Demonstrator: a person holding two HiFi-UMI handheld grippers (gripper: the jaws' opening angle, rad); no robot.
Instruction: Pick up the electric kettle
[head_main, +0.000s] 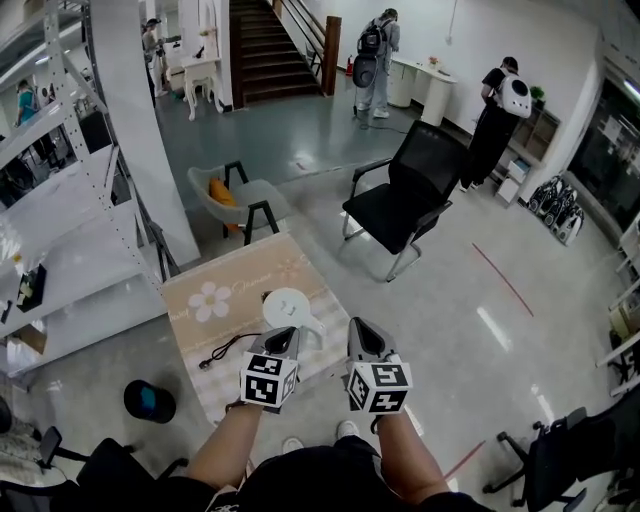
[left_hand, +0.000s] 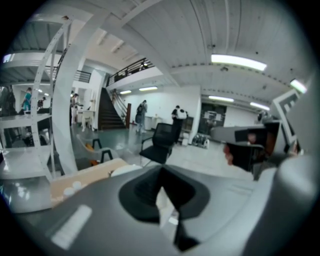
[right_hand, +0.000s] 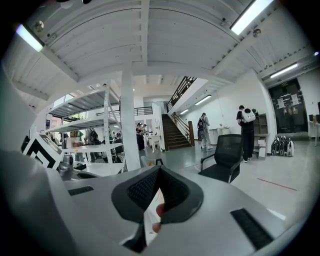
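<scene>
The white electric kettle (head_main: 288, 306) stands on a low table under a beige flowered cloth (head_main: 225, 290), seen from above, its handle toward the lower right. My left gripper (head_main: 283, 336) is shut and empty, its tip just short of the kettle's near side. My right gripper (head_main: 360, 326) is level with it, to the right of the kettle and past the cloth's edge, with its jaws together and nothing in them. In the left gripper view the shut jaws (left_hand: 161, 171) point over the table. The right gripper view (right_hand: 160, 169) looks out across the room, with the kettle hidden.
A black power cord (head_main: 226, 351) lies on the cloth left of the kettle. Behind the table are a grey chair with an orange cushion (head_main: 243, 200) and a black office chair (head_main: 410, 195). White shelving (head_main: 60, 230) stands left; a dark round object (head_main: 150, 401) lies on the floor. People stand far back.
</scene>
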